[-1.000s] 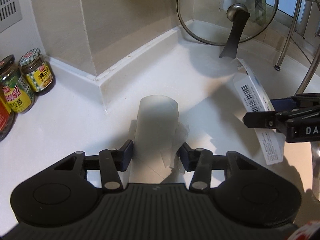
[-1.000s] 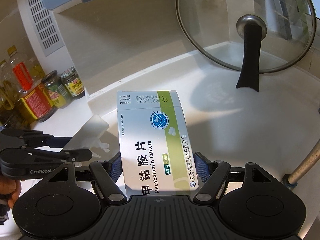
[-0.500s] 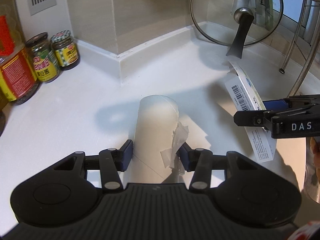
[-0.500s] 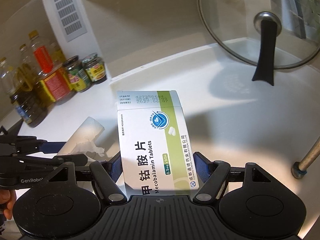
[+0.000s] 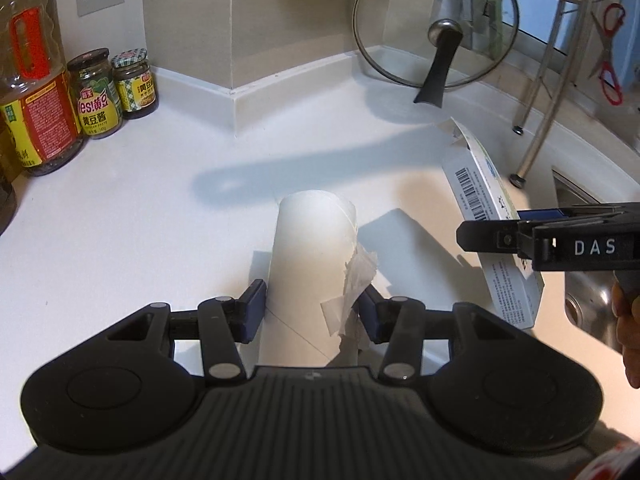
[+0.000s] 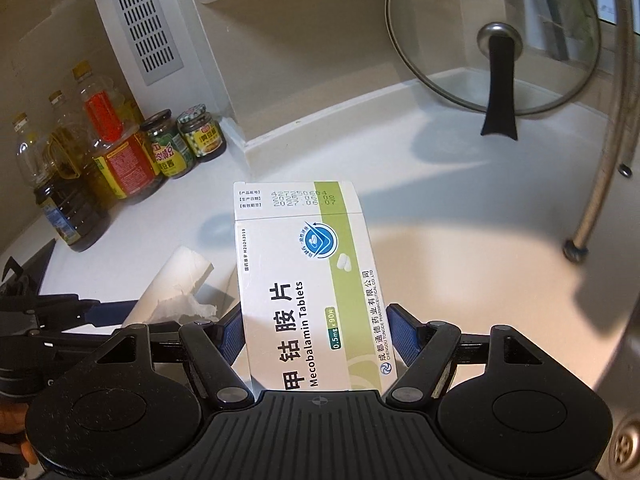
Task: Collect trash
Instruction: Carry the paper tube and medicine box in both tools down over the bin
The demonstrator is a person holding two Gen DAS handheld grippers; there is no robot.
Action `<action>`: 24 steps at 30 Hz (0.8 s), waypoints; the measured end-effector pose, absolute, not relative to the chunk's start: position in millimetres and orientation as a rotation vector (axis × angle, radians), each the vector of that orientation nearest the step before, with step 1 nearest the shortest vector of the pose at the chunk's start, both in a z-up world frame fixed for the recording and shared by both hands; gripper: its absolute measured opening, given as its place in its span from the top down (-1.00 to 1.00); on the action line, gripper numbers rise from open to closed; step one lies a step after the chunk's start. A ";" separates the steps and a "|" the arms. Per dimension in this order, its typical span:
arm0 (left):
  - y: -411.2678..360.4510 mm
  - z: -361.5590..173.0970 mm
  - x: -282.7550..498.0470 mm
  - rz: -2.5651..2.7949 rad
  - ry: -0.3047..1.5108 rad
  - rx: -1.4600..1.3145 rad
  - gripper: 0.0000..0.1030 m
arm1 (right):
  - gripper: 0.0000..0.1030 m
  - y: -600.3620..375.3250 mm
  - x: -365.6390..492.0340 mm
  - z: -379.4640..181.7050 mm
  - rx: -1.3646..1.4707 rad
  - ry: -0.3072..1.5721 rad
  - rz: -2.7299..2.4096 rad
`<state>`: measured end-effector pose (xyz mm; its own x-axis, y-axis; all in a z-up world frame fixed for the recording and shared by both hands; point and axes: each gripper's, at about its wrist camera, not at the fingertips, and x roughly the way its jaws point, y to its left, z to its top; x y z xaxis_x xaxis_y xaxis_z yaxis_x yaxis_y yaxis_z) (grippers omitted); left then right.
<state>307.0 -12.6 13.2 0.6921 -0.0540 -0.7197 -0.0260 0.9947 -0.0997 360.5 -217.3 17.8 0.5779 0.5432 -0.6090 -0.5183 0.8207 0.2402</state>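
My left gripper (image 5: pixel 312 312) is shut on a white cardboard paper roll tube (image 5: pixel 310 256) with torn paper scraps on its right side, held above the white countertop (image 5: pixel 140 240). The tube also shows in the right wrist view (image 6: pixel 172 288). My right gripper (image 6: pixel 312 332) is shut on a white and green medicine box (image 6: pixel 304 280) labelled Mecobalamin Tablets. The box also shows in the left wrist view (image 5: pixel 488 216), held by the right gripper to the right of the tube.
Sauce jars (image 5: pixel 116 88) and oil bottles (image 5: pixel 32 92) stand at the back left by the wall. A glass pot lid (image 5: pixel 436 32) leans in the back corner. A metal rack leg (image 5: pixel 536 136) and a steel sink (image 5: pixel 588 308) are on the right.
Both grippers have pulled back and up from the back corner with their loads; the jars, bottles and lid now look farther away, and more of the counter is in view.
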 end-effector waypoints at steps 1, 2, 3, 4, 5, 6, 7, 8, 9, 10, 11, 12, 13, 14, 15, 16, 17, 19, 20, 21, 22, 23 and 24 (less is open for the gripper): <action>-10.3 13.0 299.0 -0.024 0.804 -0.108 0.12 | -0.40 -215.2 352.0 18.0 0.036 0.725 0.615; -8.1 12.7 290.6 -0.033 0.803 -0.110 0.12 | -0.40 -212.4 342.2 18.1 0.035 0.725 0.608; -6.0 12.5 282.2 -0.040 0.802 -0.111 0.12 | -0.40 -210.1 333.4 18.0 0.036 0.727 0.602; -4.1 12.3 274.5 -0.047 0.801 -0.111 0.12 | -0.40 -207.2 324.3 18.2 0.038 0.730 0.598; -2.0 12.3 266.3 -0.055 0.800 -0.112 0.12 | -0.40 -204.4 314.4 18.5 0.036 0.730 0.595; 0.0 12.4 258.4 -0.060 0.798 -0.113 0.12 | -0.40 -201.6 305.0 18.5 0.034 0.729 0.595; 1.8 12.5 250.8 -0.065 0.796 -0.114 0.12 | -0.40 -199.1 296.3 18.0 0.031 0.731 0.594; 3.6 12.8 243.2 -0.069 0.794 -0.116 0.12 | -0.40 -196.5 287.9 17.5 0.029 0.732 0.594; 5.3 13.0 236.2 -0.072 0.793 -0.117 0.12 | -0.40 -193.5 279.5 16.4 0.024 0.734 0.593; 7.1 13.3 229.2 -0.076 0.791 -0.117 0.12 | -0.40 -191.1 272.2 15.4 0.020 0.737 0.592; 8.5 13.6 222.0 -0.077 0.789 -0.116 0.12 | -0.40 -188.2 264.5 14.7 0.017 0.738 0.592; 10.3 13.7 215.6 -0.079 0.789 -0.117 0.12 | -0.40 -185.9 257.5 14.0 0.015 0.738 0.593; 11.8 13.8 209.5 -0.082 0.788 -0.117 0.12 | -0.40 -183.8 250.9 13.2 0.016 0.741 0.591; 13.1 13.8 202.9 -0.084 0.787 -0.116 0.12 | -0.40 -181.6 244.8 12.4 0.014 0.741 0.590; 14.1 13.9 198.0 -0.086 0.786 -0.114 0.12 | -0.40 -179.7 239.5 11.6 0.013 0.741 0.588; 15.4 13.9 193.0 -0.087 0.786 -0.113 0.12 | -0.40 -177.7 234.8 10.5 0.014 0.745 0.585; 17.4 13.7 188.1 -0.089 0.787 -0.115 0.12 | -0.40 -175.6 230.1 9.0 0.013 0.748 0.582; 20.6 12.4 179.0 -0.089 0.790 -0.117 0.12 | -0.40 -171.4 221.9 5.5 0.012 0.758 0.582; 22.4 11.3 174.8 -0.087 0.793 -0.119 0.12 | -0.40 -169.2 217.7 3.5 0.010 0.763 0.582; 24.2 9.9 170.7 -0.087 0.797 -0.121 0.12 | -0.40 -168.0 214.5 1.0 0.010 0.769 0.581; 25.2 8.7 167.3 -0.088 0.801 -0.122 0.12 | -0.40 -167.3 211.4 -1.4 0.011 0.773 0.579; 25.9 7.0 163.5 -0.089 0.805 -0.122 0.12 | -0.40 -166.7 208.2 -4.3 0.011 0.778 0.577; 26.2 5.1 160.6 -0.089 0.811 -0.122 0.12 | -0.40 -166.7 205.1 -7.8 0.010 0.783 0.574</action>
